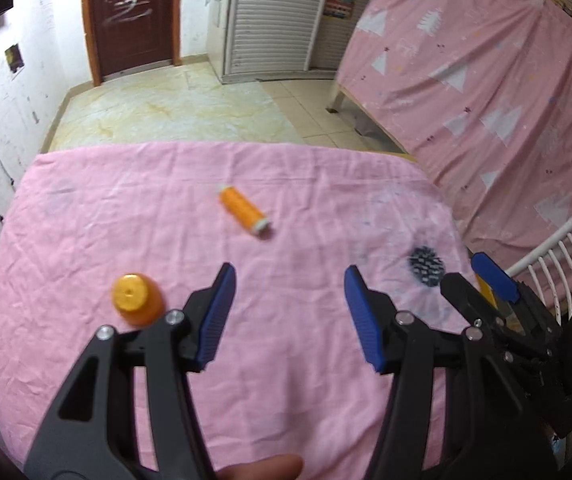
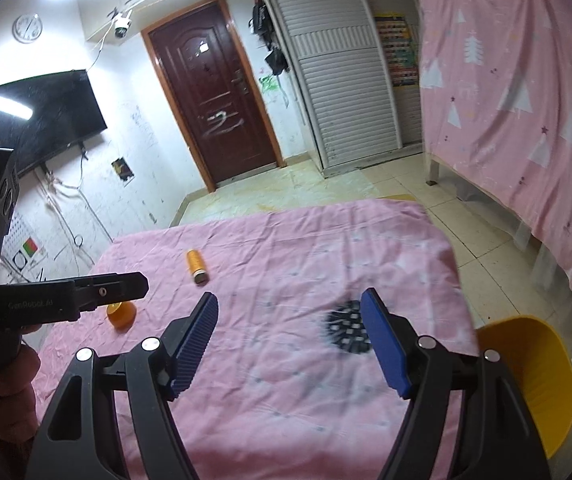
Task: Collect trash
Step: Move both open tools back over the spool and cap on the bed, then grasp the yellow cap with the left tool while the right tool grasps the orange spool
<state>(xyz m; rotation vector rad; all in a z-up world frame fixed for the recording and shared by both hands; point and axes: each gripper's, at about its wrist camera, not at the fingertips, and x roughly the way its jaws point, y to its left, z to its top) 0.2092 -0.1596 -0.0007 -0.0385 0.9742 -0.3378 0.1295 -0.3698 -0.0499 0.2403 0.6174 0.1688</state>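
Observation:
On the pink cloth-covered table (image 1: pixel 85 220) lie an orange thread spool (image 1: pixel 243 210), an orange cap-like piece (image 1: pixel 137 299) and a black-and-white spiky ball (image 1: pixel 426 267). My left gripper (image 1: pixel 290 280) is open and empty, above the cloth between the cap and the ball. My right gripper (image 2: pixel 292 306) is open and empty, just left of the ball (image 2: pixel 346 326). The spool (image 2: pixel 196 266) and cap (image 2: pixel 121 315) also show in the right wrist view, where the left gripper's body partly hides the cap. A yellow bin (image 2: pixel 534 376) sits at the table's right edge.
A bed draped in a pink sheet (image 1: pixel 486 92) stands to the right. A white chair back (image 1: pixel 546 256) is by the table's right edge. Beyond are tiled floor (image 1: pixel 173 104), a brown door (image 2: pixel 213 92) and a wall TV (image 2: pixel 45 116).

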